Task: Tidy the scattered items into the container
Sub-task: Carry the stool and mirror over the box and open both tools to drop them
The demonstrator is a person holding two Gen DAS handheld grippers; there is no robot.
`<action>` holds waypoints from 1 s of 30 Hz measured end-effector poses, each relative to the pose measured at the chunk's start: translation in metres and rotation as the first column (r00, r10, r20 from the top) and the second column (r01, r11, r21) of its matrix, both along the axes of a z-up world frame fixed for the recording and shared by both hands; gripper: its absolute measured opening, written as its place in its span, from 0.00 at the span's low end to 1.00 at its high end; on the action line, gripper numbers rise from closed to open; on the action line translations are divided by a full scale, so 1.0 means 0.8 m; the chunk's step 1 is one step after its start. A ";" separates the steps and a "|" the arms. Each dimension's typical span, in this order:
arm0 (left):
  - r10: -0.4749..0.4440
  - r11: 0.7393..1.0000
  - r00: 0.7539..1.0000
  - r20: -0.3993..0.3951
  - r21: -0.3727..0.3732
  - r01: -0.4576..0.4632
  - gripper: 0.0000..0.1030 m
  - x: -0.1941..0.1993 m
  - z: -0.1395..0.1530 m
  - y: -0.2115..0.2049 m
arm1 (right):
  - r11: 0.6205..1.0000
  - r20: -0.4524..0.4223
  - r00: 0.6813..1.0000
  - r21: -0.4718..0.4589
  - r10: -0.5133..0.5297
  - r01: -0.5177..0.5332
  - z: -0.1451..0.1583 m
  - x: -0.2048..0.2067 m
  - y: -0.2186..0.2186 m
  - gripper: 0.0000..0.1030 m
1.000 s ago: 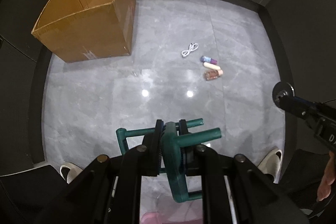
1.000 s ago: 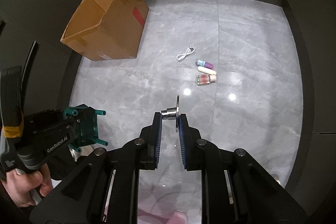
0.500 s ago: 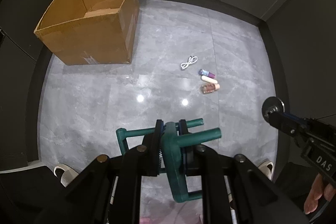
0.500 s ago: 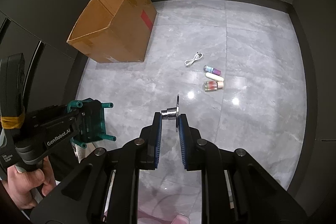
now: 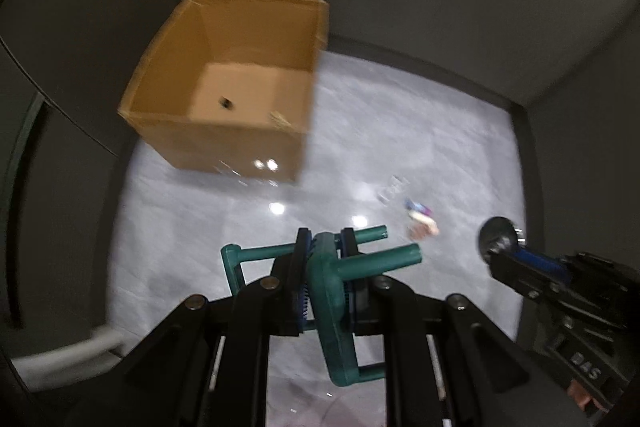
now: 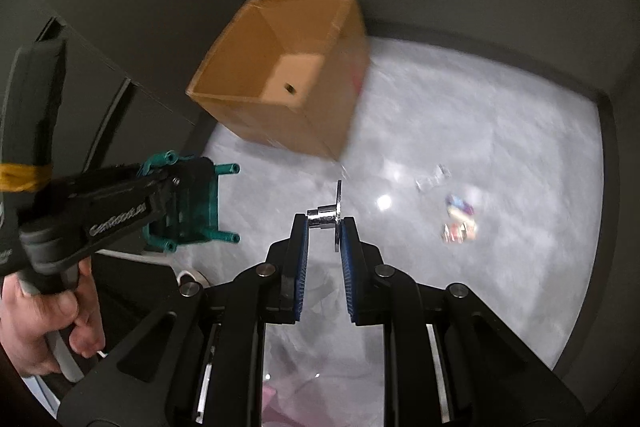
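Left tool: our left tool (image 5: 324, 259) is pinching a green plastic frame with pegs (image 5: 332, 279), its jaws pressed on the frame's flat plate.
Right tool: our right tool (image 6: 324, 227) is pinching a small metal disc on a stub (image 6: 330, 217), clamped across the stub, with the disc edge-on to the right wrist camera.
Container: the cardboard box (image 5: 240, 79) stands open on the grey floor (image 5: 420, 131), at about 11 o'clock in the left wrist view and 12 o'clock in the right wrist view.
Inside the box: we see one small dark object (image 5: 227, 103) on its bottom; we cannot tell what it is.
Change: a second ago the box sat far off, showing mostly its outer walls; now it fills more of both views and we look down into its opening. Both views are motion-blurred.
Meaning: we judge that both loaded tools are being carried toward the box, and that the drop comes next, once each tool is over the rim.
Still scattered: a white cable (image 6: 434, 179) and a cluster of small bottles (image 6: 460, 221) lie on the floor at about 3 o'clock, well apart from the box.
Progress: we judge the task is partway through; another trip is needed for those.
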State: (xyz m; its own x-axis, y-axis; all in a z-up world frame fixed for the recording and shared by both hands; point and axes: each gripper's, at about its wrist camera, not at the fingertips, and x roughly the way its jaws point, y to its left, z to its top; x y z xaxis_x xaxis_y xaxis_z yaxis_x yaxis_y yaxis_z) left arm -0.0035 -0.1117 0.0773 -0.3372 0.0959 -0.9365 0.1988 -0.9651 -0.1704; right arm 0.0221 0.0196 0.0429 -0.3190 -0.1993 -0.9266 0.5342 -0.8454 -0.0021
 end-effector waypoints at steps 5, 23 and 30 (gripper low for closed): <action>0.075 0.997 0.997 -0.002 -0.032 -0.075 0.14 -0.061 0.011 -0.078 | 1.000 0.019 0.999 0.001 0.030 -0.030 -0.003 -0.050 -0.085 0.16; 0.197 0.980 0.975 0.099 -0.013 -0.197 0.14 -0.213 -0.080 -0.238 | 0.987 0.063 0.994 0.125 0.089 -0.096 -0.125 -0.224 -0.272 0.16; 0.170 0.985 0.984 0.060 -0.017 -0.169 0.14 -0.205 -0.086 -0.244 | 0.987 0.069 0.995 0.142 0.069 -0.078 -0.144 -0.237 -0.278 0.16</action>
